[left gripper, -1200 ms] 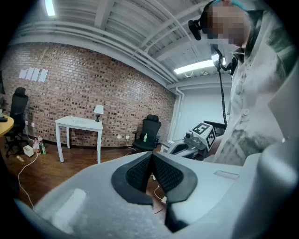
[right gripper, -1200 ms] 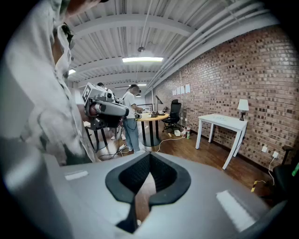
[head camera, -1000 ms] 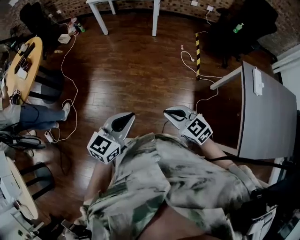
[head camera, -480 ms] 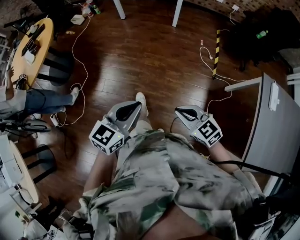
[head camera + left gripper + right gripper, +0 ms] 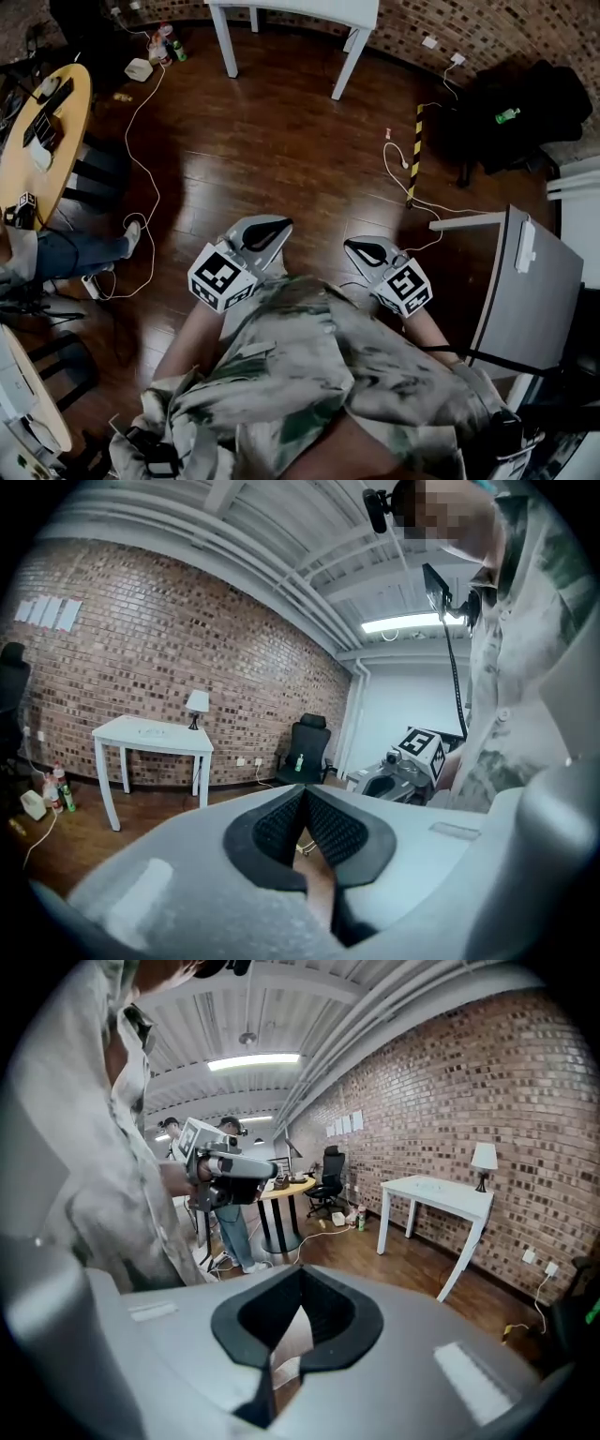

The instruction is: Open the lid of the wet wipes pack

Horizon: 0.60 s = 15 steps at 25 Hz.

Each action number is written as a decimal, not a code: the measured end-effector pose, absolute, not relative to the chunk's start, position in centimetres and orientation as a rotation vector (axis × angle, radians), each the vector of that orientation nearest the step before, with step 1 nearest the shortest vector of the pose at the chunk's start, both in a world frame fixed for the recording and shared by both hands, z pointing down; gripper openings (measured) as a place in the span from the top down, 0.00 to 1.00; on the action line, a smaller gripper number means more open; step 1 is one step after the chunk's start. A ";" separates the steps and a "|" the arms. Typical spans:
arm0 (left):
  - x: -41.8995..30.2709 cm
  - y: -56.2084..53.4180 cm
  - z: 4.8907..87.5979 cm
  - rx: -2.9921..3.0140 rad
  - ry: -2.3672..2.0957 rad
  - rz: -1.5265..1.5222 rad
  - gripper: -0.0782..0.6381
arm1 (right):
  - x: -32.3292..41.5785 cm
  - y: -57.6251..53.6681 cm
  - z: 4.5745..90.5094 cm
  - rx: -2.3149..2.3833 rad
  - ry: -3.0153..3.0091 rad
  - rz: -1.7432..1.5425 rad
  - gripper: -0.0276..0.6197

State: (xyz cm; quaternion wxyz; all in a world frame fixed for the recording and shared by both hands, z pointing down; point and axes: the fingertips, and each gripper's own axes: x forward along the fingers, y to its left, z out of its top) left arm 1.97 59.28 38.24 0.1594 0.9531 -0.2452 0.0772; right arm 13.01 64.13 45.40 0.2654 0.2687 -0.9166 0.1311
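Observation:
No wet wipes pack shows in any view. In the head view my left gripper (image 5: 272,226) and right gripper (image 5: 360,247) are held side by side in front of the person's body, above a dark wooden floor (image 5: 281,141). Both point forward. In the left gripper view the left gripper (image 5: 303,795) has its ribbed pads (image 5: 277,825) meeting at the tip, with nothing between them. The right gripper (image 5: 300,1275) in its own view is likewise closed at the tip and holds nothing.
A white table (image 5: 309,11) stands ahead by the brick wall. A grey table (image 5: 539,281) is at the right, a round wooden table (image 5: 37,131) at the left with a seated person's leg (image 5: 75,251). Cables (image 5: 141,178) and a yellow-black strip (image 5: 413,155) lie on the floor.
The head view has shifted over the floor, and the white table now shows at the top. Both grippers stay held in front of the body, jaws unchanged.

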 end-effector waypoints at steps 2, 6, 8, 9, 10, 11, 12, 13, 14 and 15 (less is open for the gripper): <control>0.5 56.3 37.9 2.732 -0.679 0.224 0.89 | 11.5 60.9 44.3 0.747 -2.478 0.318 0.95; -2.1 50.7 37.8 2.753 -0.656 0.231 0.89 | 9.6 55.9 43.8 0.787 -2.472 0.291 0.95; -2.8 48.9 37.8 2.755 -0.659 0.227 0.89 | 9.0 54.7 43.9 0.784 -2.465 0.307 0.95; -3.1 48.2 37.8 2.755 -0.665 0.222 0.89 | 8.8 54.1 43.9 0.776 -2.464 0.309 0.95; -3.2 47.5 37.9 2.752 -0.675 0.214 0.89 | 8.7 53.4 43.9 0.768 -2.463 0.305 0.95; -3.3 46.7 38.1 2.745 -0.686 0.206 0.89 | 8.7 52.5 43.9 0.761 -2.463 0.298 0.95; -3.4 45.9 38.3 2.734 -0.697 0.200 0.89 | 8.7 51.5 43.9 0.755 -2.464 0.291 0.95; -3.5 45.2 38.6 2.724 -0.706 0.197 0.89 | 8.7 50.4 44.0 0.749 -2.466 0.287 0.95; -3.5 44.6 38.9 2.716 -0.715 0.198 0.89 | 8.6 49.3 44.0 0.741 -2.470 0.285 0.95; -3.7 44.0 39.1 2.710 -0.725 0.203 0.89 | 8.6 48.1 44.1 0.728 -2.475 0.280 0.95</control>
